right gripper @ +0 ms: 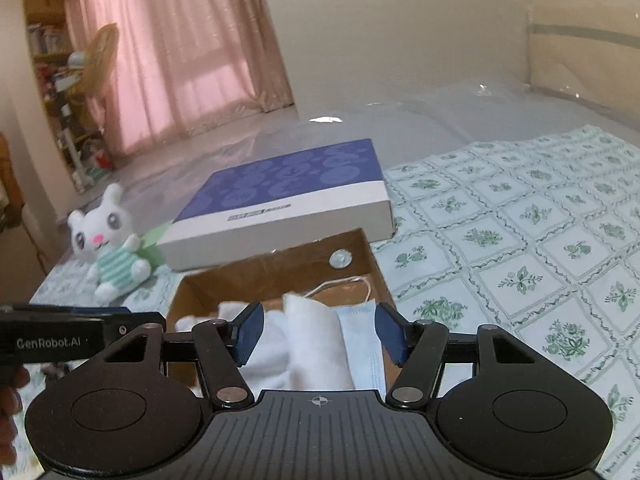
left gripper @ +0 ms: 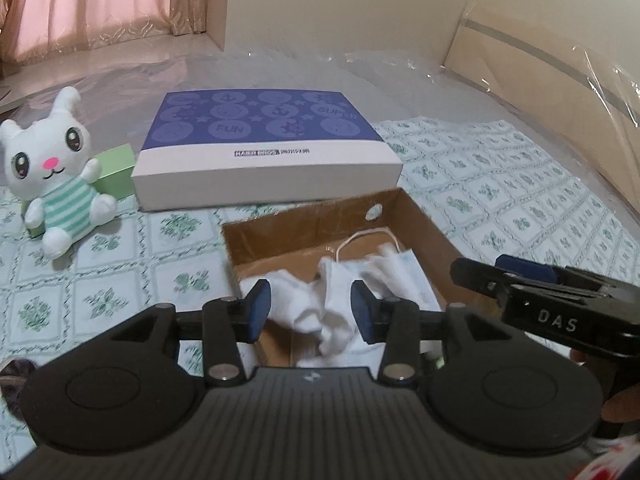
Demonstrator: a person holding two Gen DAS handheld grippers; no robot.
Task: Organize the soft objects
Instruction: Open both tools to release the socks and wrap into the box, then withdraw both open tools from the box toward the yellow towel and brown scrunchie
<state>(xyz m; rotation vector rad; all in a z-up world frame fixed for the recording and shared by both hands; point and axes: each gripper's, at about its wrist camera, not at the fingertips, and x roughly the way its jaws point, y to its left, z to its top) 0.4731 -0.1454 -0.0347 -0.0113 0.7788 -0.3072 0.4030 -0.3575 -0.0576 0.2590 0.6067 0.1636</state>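
Note:
An open cardboard box (left gripper: 280, 222) (right gripper: 264, 276) sits on the bed and holds white socks (left gripper: 304, 312) (right gripper: 316, 340) and a pale blue face mask (left gripper: 412, 276) (right gripper: 362, 344). A white plush bunny (left gripper: 52, 168) (right gripper: 108, 240) in a green striped shirt sits to the left of the box. My left gripper (left gripper: 311, 312) is open and empty above the box, over the socks. My right gripper (right gripper: 320, 330) is open and empty above the box too; it shows at the right in the left wrist view (left gripper: 500, 276).
A flat blue and white box (left gripper: 260, 140) (right gripper: 288, 200) lies behind the cardboard box. A small green box (left gripper: 116, 168) stands behind the bunny. The bed has a green patterned cover (right gripper: 500, 248); clear plastic sheeting (left gripper: 360, 72) covers its far part. Pink curtains (right gripper: 180, 52) hang at the back.

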